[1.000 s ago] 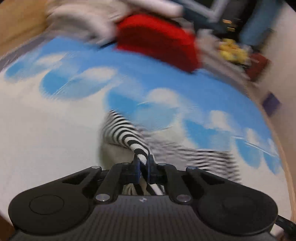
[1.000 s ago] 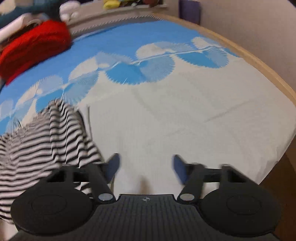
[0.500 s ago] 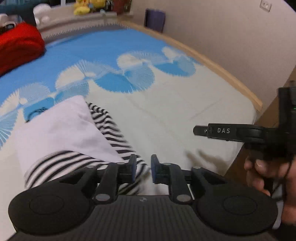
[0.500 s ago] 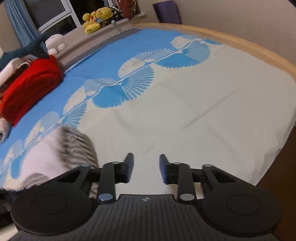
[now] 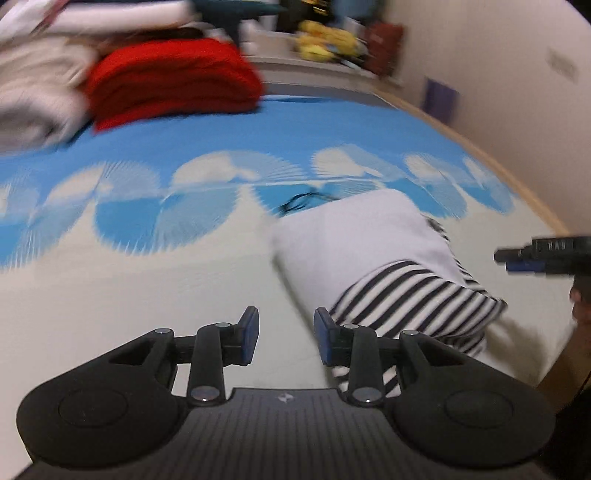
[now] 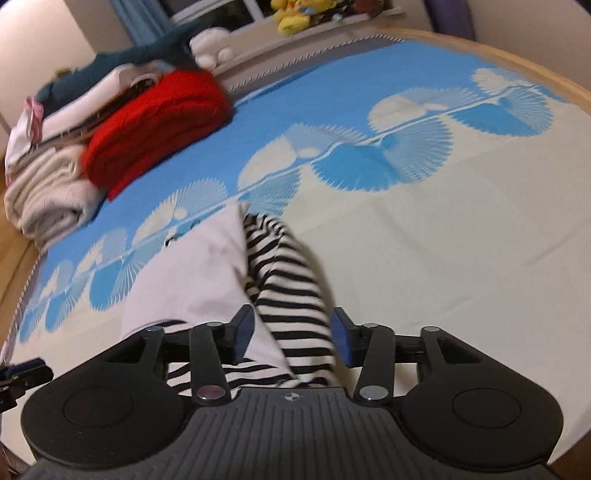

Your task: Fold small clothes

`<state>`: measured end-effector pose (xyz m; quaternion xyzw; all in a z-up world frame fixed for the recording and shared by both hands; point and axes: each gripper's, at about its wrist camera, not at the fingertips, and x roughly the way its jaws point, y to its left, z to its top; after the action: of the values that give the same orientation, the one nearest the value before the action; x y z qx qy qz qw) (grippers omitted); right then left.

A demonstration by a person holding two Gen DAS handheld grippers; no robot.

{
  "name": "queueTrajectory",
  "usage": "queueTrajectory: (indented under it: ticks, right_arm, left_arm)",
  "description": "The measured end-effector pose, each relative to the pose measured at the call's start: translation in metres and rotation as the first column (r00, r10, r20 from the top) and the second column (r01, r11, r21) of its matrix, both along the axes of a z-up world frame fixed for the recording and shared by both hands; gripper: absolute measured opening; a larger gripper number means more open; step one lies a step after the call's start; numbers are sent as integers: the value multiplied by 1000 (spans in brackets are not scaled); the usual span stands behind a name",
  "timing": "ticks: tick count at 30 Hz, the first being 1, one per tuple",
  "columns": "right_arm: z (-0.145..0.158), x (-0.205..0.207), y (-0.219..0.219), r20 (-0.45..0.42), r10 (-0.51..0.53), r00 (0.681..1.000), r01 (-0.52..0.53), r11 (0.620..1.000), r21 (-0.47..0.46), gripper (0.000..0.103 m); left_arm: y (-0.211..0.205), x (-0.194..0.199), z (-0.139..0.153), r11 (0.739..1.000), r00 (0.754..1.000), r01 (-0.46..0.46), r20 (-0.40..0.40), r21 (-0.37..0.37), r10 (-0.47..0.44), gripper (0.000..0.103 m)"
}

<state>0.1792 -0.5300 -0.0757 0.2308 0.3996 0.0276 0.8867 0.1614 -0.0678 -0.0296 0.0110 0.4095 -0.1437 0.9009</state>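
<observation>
A small garment, white with black-and-white stripes (image 5: 388, 254), lies partly folded on the bed sheet (image 5: 147, 295). My left gripper (image 5: 285, 334) is open and empty, just left of the garment's near edge. My right gripper (image 6: 291, 334) is open with its jaws on either side of the striped part of the garment (image 6: 291, 299), not closed on it. The right gripper's tip also shows at the right edge of the left wrist view (image 5: 535, 254).
A pile of folded clothes with a red knit (image 6: 155, 122) on it sits at the far left of the bed. Plush toys (image 6: 295, 14) stand on the sill behind. The bed's wooden rim (image 6: 535, 77) curves along the right.
The left gripper has let go of the striped garment, opened wider and swung left. The right gripper opened wider and moved over the garment's striped part.
</observation>
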Motion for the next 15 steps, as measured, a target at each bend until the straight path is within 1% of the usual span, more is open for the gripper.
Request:
queueTrajectory:
  ticks: [1, 2, 3, 4, 6, 7, 9, 10, 11, 13, 14, 15]
  right_arm:
    - [-3, 6, 5, -15, 8, 1000, -8, 1000, -5, 55]
    - [-7, 11, 8, -30, 19, 999, -19, 1000, -1, 59]
    - [-11, 14, 11, -43, 32, 999, -31, 999, 14, 63]
    - [-16, 19, 15, -58, 53, 997, -50, 998, 40, 66]
    - [-25, 25, 26, -94, 106, 990, -101, 993, 53, 74]
    - [-30, 28, 33, -117, 139, 983, -136, 990, 38, 74]
    - [-36, 29, 46, -144, 175, 974, -180, 983, -24, 74]
    - [-37, 27, 51, -148, 184, 972, -194, 979, -57, 73]
    - [-38, 25, 53, -146, 188, 971, -200, 977, -73, 70]
    - [-37, 21, 52, -136, 199, 971, -209, 976, -65, 38]
    - [-37, 18, 51, -138, 211, 968, -220, 974, -53, 4]
    - [-35, 16, 50, -130, 220, 967, -228, 973, -47, 5]
  left_arm:
    - [7, 4, -2, 998, 996, -56, -67, 23, 57, 35]
    - [10, 7, 2, 996, 993, -88, -73, 21, 89, 35]
    - [13, 4, 9, 996, 995, -90, -41, -2, 90, 36]
    - [11, 5, 13, 997, 997, -80, -19, -8, 80, 37]
    - [7, 8, 13, 998, 998, -58, -6, 9, 58, 37]
    - [4, 10, 10, 999, 999, -45, -16, 21, 45, 37]
    - [1, 13, 7, 1000, 999, -22, -22, 19, 23, 37]
    - [1, 14, 8, 1000, 1000, -14, -16, 12, 15, 37]
    - [1, 15, 9, 1000, 1000, -8, -10, 6, 8, 37]
    - [0, 16, 7, 1000, 1000, 0, -9, -8, 0, 37]
    - [-4, 16, 5, 1000, 1000, 3, -10, -18, -3, 37]
    - [-5, 16, 5, 999, 1000, 9, -11, -31, -9, 37]
